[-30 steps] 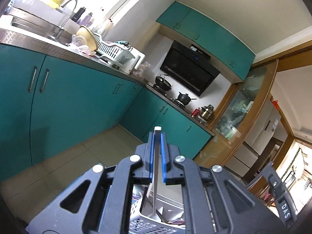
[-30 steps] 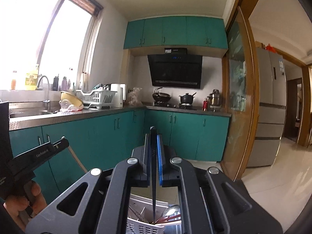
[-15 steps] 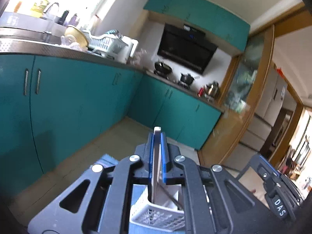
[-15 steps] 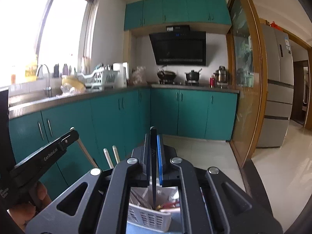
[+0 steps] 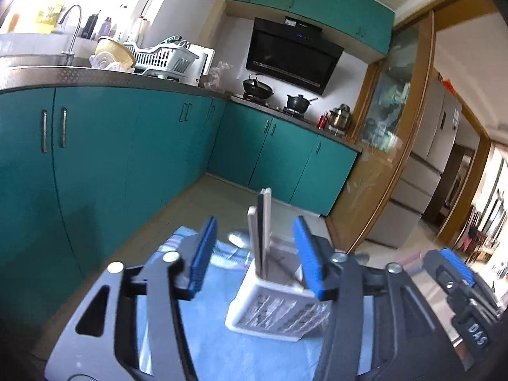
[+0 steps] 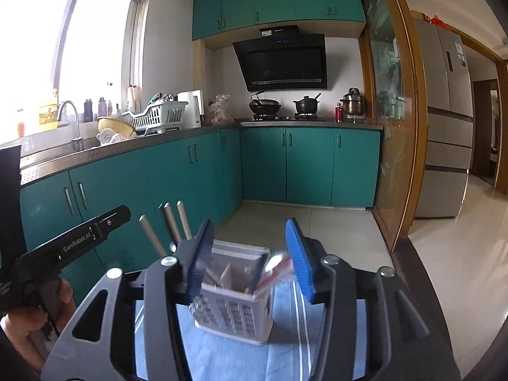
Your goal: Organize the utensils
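Observation:
A white slotted utensil basket [image 5: 279,311] stands on a blue striped cloth [image 5: 222,343]. Pale and dark chopsticks [image 5: 262,231] stand upright in it. My left gripper [image 5: 254,254] is open, its blue pads on either side of the chopsticks and apart from them. In the right wrist view the same basket [image 6: 235,311] holds several utensils, with a dark stick and a red-handled item leaning at its right side. My right gripper [image 6: 249,260] is open and empty just above the basket. Three pale chopstick ends [image 6: 171,222] show at the left.
Teal cabinets [image 6: 190,171] run along the left and back walls. A dish rack [image 6: 155,117], sink tap and pots sit on the counter. A fridge [image 6: 447,127] stands at the right. The left hand-held gripper [image 6: 79,241] shows at the left of the right wrist view.
Both grippers have opened and let go of the sticks they held, which now stand in the basket. Both have tilted down, bringing the basket and cloth into view.

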Demonstrator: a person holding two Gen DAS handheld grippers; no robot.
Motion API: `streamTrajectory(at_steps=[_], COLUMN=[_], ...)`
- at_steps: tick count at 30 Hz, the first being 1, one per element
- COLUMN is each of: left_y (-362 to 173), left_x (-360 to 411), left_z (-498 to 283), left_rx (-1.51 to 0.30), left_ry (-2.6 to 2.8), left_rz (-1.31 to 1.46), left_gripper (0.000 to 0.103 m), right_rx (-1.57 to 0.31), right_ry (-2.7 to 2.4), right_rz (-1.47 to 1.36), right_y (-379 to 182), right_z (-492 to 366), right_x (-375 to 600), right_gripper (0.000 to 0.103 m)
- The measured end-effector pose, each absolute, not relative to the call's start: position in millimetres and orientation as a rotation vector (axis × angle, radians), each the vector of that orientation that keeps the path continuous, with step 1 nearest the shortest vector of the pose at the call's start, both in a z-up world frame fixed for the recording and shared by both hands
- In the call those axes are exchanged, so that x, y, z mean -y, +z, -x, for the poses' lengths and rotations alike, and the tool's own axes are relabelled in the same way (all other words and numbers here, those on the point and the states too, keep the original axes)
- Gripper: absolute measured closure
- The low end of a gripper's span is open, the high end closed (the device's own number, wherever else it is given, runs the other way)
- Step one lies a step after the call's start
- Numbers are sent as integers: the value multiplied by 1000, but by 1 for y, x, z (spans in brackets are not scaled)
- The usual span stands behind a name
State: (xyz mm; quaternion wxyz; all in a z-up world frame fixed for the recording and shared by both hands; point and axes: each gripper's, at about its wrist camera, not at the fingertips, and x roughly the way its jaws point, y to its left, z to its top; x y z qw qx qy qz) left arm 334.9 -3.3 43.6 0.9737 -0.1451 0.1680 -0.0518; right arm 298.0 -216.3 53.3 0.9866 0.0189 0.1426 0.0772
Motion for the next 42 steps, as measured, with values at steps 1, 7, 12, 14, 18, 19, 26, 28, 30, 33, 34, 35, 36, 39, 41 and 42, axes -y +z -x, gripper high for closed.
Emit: streamTrajectory(at_steps=[1, 7, 12, 14, 18, 19, 26, 28, 30, 33, 34, 35, 36, 39, 41, 42], left_y=[41, 20, 7, 1, -5, -4, 10, 12, 13, 16, 16, 16, 15, 15, 15, 16], left_x=[4, 9, 10, 12, 10, 9, 2, -1, -4, -9, -11, -12, -13, -17, -17, -16], left_z=[-330, -285, -238, -217, -184, -180, -110, -90, -73, -49, -41, -36, -31, -15, -6, -4], left_rx=[-345, -378, -360, -350, -359, -362, -296, -281, -268, -243, -238, -235, -232, -226, -220, -220], left_ry=[-102, -90, -71, -54, -58, -65, -80, -71, -59, -35, -28, -26, -24, -21, -23, -21], left_rz=[278, 178, 104, 60, 25, 26, 4, -6, -19, -32, -37, -40, -43, -43, -42, -43], left_gripper=[48, 33, 21, 16, 9, 9, 4, 4, 4, 4, 4, 4, 4, 4, 4, 4], right_rx=[-289, -366, -431, -448, -489, -480, -359, -332, -311, -280, -274, -269, -261, -237, -220, -215], right_ry=[154, 136, 69, 42, 33, 26, -22, -44, -58, -84, -89, -90, -89, -83, -77, -75], right_rz=[-39, -29, -16, 3, 25, 26, 56, 60, 58, 59, 61, 62, 63, 62, 62, 62], right_y=[48, 16, -13, -23, -33, -33, -20, -17, -13, -10, -9, -8, -7, -4, -1, 1], right_z=[-290, -254, -226, -214, -193, -184, -113, -90, -73, -50, -45, -39, -33, -17, -7, -4], right_x=[218, 222, 222, 222, 216, 213, 195, 193, 193, 191, 191, 190, 189, 186, 184, 183], right_gripper=[45, 29, 19, 17, 14, 14, 3, 3, 3, 3, 3, 3, 3, 3, 3, 3])
